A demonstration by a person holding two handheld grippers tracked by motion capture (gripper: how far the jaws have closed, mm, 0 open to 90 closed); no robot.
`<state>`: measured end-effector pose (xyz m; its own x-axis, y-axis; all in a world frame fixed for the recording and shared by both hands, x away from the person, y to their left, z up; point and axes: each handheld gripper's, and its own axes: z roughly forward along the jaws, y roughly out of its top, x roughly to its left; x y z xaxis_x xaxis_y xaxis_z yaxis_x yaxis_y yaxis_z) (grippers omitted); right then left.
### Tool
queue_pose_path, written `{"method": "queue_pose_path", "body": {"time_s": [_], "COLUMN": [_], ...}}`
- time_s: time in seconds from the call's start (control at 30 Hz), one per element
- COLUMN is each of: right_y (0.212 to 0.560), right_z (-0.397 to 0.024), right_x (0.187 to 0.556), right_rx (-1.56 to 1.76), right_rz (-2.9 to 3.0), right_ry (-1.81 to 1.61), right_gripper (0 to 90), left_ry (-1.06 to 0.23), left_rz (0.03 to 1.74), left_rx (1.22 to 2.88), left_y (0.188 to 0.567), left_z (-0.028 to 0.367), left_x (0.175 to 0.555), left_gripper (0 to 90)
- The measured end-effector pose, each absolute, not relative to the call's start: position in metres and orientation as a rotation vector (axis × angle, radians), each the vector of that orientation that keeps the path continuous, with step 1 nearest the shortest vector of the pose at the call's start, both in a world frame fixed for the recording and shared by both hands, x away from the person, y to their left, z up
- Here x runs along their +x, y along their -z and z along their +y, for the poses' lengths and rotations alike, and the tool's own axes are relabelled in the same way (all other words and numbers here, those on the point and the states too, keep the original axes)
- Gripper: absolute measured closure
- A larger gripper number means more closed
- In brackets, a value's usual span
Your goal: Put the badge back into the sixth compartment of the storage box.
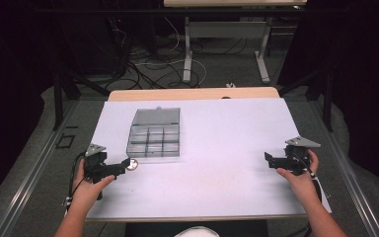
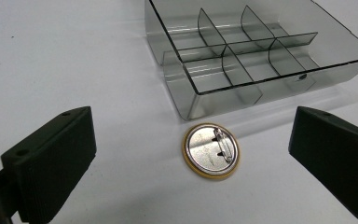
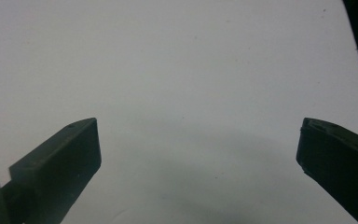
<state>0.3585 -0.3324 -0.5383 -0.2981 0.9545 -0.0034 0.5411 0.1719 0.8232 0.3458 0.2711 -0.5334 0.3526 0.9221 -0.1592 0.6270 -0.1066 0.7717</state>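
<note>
Table (image 1: 227, 148): white, smooth; a flat thing could skid on it.
Compartment box (image 2: 256, 51): clear, lid open, near the left gripper (image 2: 191, 154).
Right gripper (image 3: 198, 158): jaws apart, holding nothing, well away.
Left gripper: jaws wide, unclamped.
Pin badge (image 2: 210, 150): lying pin-side up between the jaws, just beside the box; thin, likely to slip from the pads.

A white table (image 1: 227, 148) carries a clear compartment box (image 1: 154, 140) (lid open) and, just beside its near corner, a pin badge (image 2: 210, 150) lying face down.

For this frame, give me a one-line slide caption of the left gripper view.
Open left tongs frame a pin badge lying pin-side up beside an empty divided box.
</note>
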Motion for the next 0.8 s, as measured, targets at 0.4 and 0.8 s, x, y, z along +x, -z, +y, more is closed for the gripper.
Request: {"method": "queue_pose_path", "body": {"time_s": [0.4, 0.8], "right_y": [0.535, 0.532], "right_z": [-0.322, -0.314], "right_x": [0.345, 0.341], "right_rx": [1.394, 1.366], "right_rz": [1.97, 1.983], "right_ry": [-1.045, -1.058], "right_gripper": [0.0, 0.0], "left_ry": [-0.477, -0.484], "left_rz": [1.37, 1.411], "left_rx": [1.844, 1.881], "left_y": [0.528, 0.519], "left_z": [0.267, 0.261], "left_x": [0.347, 0.353], "left_gripper": [2.0, 5.1]}}
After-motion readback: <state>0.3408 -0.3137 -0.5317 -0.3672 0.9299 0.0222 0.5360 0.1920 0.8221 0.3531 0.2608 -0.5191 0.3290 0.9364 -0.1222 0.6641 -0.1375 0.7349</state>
